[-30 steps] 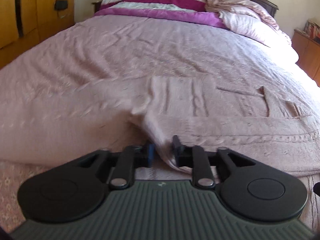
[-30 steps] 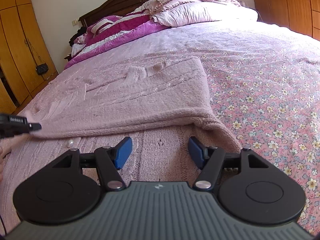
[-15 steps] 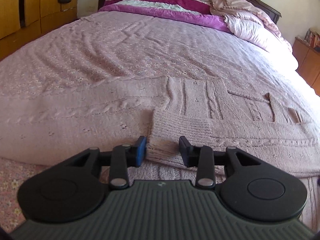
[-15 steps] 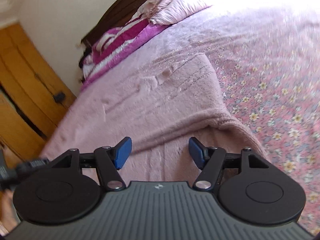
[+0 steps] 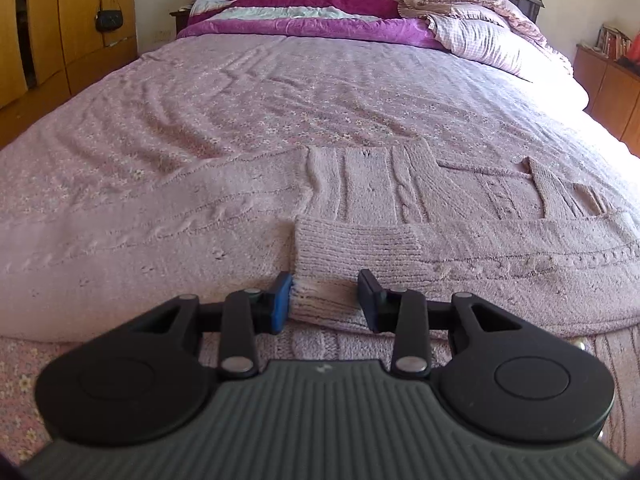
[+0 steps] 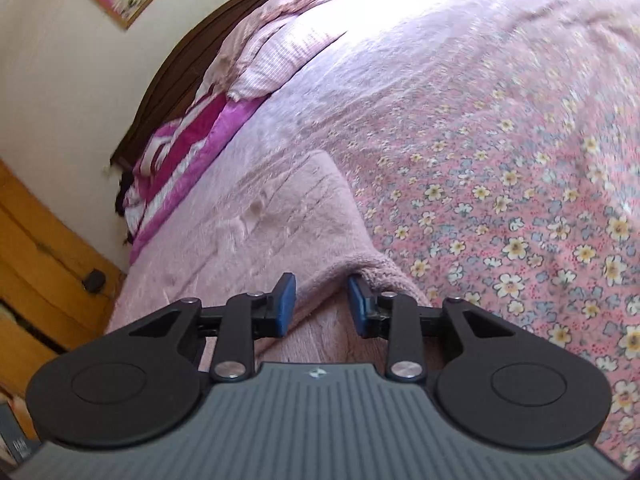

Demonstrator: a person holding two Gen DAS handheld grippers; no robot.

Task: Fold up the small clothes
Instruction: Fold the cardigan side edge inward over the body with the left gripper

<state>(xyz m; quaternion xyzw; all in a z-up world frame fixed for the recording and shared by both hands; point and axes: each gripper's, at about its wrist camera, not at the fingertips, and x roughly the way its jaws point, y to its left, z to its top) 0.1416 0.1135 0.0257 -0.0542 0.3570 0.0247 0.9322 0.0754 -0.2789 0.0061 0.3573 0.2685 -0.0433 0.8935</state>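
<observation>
One pink knit sweater (image 5: 400,216), two grippers (jaws parted) (image 5: 325,296) (image 6: 320,300)

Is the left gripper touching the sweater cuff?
Touching. In the left wrist view, the ribbed cuff lies between the open left gripper fingers, its edge against the blue pad.

Right wrist view is motion-blurred; the sweater's (image 6: 280,216) near hem is hidden behind the right gripper (image 6: 322,304).

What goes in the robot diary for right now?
left gripper: open at sweater cuff | right gripper: open at sweater fold
</observation>
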